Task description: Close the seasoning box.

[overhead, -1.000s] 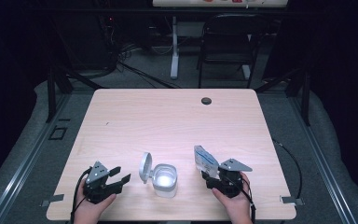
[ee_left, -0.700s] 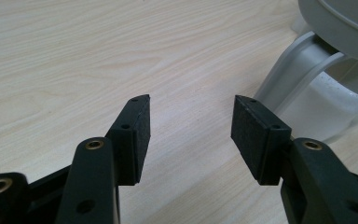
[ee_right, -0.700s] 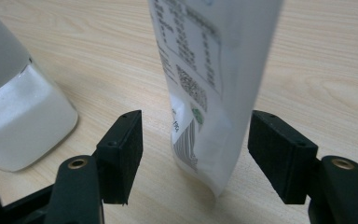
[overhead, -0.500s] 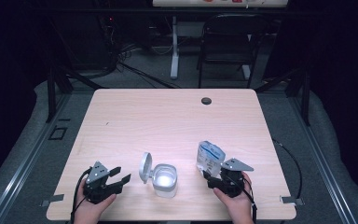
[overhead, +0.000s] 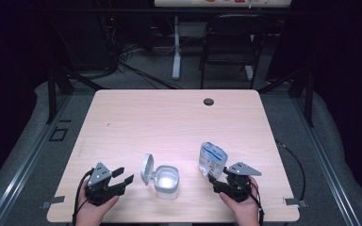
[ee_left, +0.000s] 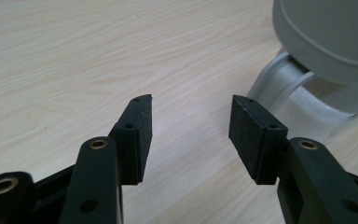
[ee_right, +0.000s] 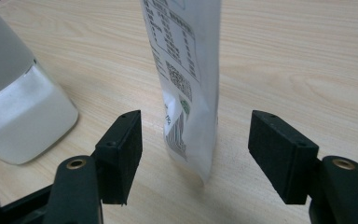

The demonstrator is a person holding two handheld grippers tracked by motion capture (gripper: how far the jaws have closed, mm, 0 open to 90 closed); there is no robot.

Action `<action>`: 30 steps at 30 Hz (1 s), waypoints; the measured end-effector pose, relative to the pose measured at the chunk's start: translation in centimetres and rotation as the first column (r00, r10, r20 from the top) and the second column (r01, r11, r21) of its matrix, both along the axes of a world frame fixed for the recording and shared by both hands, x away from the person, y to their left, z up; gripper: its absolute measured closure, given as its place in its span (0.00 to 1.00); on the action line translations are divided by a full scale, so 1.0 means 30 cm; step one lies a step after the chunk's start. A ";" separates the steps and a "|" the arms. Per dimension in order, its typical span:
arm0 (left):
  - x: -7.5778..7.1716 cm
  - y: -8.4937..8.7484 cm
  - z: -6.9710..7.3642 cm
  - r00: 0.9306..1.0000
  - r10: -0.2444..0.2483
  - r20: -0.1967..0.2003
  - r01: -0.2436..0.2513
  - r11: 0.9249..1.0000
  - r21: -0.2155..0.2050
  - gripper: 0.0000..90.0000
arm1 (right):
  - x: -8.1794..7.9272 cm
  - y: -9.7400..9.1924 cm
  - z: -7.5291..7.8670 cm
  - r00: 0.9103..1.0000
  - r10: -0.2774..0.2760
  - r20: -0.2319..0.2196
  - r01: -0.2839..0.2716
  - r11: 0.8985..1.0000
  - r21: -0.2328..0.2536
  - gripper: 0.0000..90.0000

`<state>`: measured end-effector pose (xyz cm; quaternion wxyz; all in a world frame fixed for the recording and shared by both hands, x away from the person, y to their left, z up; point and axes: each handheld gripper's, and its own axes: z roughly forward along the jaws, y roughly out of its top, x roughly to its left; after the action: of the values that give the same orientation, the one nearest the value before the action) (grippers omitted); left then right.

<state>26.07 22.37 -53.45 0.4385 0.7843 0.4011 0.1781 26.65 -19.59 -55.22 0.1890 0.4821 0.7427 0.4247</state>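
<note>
Table: light wooden table [overhead: 169, 122] with rounded corners, a small dark round grommet [overhead: 209, 101] near the far edge.
Container: translucent white plastic container [overhead: 167, 181] with rounded corners, upright near the front edge, about midway between the front corners; seen at the left in the right gripper view [ee_right: 14, 107].
Lid: grey hinged lid [overhead: 146, 168] swung open, standing up on the container's left side; underside and hinge arm seen at upper right in the left gripper view [ee_left: 326, 37].
Pouch: white plastic pouch with blue print and a barcode [overhead: 211, 160], standing upright right of the container, apart from it, toward the front right corner; in the right gripper view [ee_right: 186, 79] printed face and barcode legible as such, text too small to read.
Left gripper: black two-jaw gripper [overhead: 122, 176] held near the front left corner, pointing toward the lid; jaws released, having just closed slightly, nothing between them, bare wood in the gap [ee_left: 189, 130]; pads clear of the lid.
Right gripper: black two-jaw gripper [overhead: 213, 178] held near the front right corner, just in front of the pouch; jaws released and spread wide [ee_right: 196, 156], lower edge of the pouch standing between the pads, gaps on both sides, no pad pressing on it.
Hands: left hand [overhead: 92, 212] and right hand [overhead: 240, 209] at the front edge, each around its gripper body.
</note>
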 end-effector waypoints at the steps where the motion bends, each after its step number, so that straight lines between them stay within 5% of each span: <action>1: -0.001 -0.003 0.001 1.000 0.004 0.004 -0.004 1.000 -0.009 0.58 | -0.004 -0.003 0.001 1.000 -0.003 0.004 0.003 1.000 0.007 0.39; 19: -0.008 -0.034 0.074 0.999 -0.029 0.018 0.030 0.995 -0.091 0.84 | -0.060 -0.091 0.031 0.999 -0.042 0.013 0.042 0.999 0.034 0.38; 30: -0.006 -0.054 0.101 0.998 -0.048 0.033 0.051 0.995 -0.089 0.95 | -0.070 -0.110 0.022 0.998 -0.060 0.024 0.058 0.997 0.046 0.37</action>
<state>25.88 20.74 -50.42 0.4836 0.7707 0.3824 0.1611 24.55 -22.91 -54.55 0.2001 0.5024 0.7159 0.4416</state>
